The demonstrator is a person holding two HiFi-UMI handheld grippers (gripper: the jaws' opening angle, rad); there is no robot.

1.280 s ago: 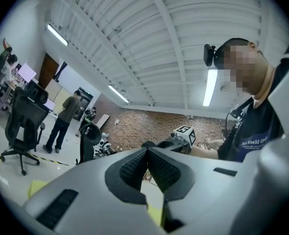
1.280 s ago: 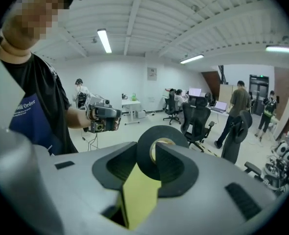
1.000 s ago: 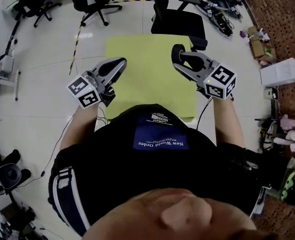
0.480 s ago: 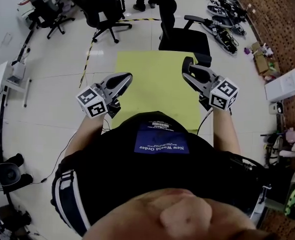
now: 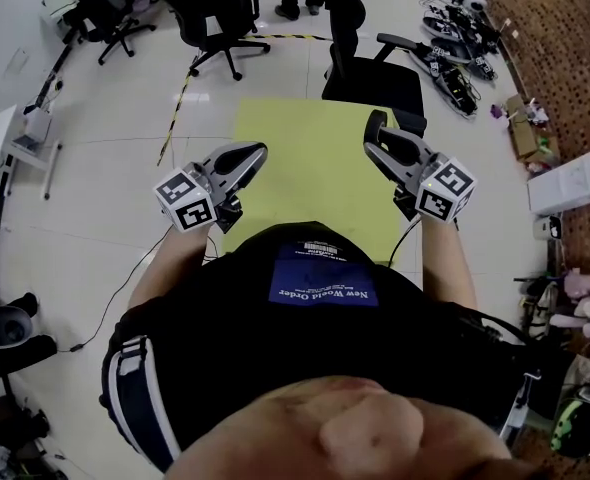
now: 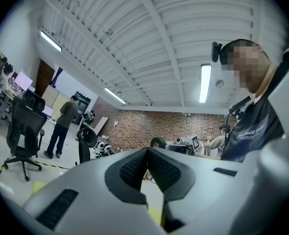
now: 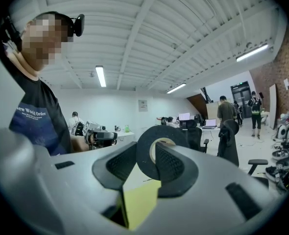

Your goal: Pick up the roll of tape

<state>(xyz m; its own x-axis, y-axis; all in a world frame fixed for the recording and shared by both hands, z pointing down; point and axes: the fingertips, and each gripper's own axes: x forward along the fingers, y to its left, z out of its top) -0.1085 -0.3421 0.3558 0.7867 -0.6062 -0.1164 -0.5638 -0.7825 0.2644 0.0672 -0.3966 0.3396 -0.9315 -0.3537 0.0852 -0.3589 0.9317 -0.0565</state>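
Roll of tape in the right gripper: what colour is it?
Black roll of tape, pale inner core; clearest in the right gripper view.

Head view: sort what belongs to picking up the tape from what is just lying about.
Job: roll of tape, clamped in the right gripper; left gripper, shut and empty.
Lying about: yellow mat, black chair, white box.
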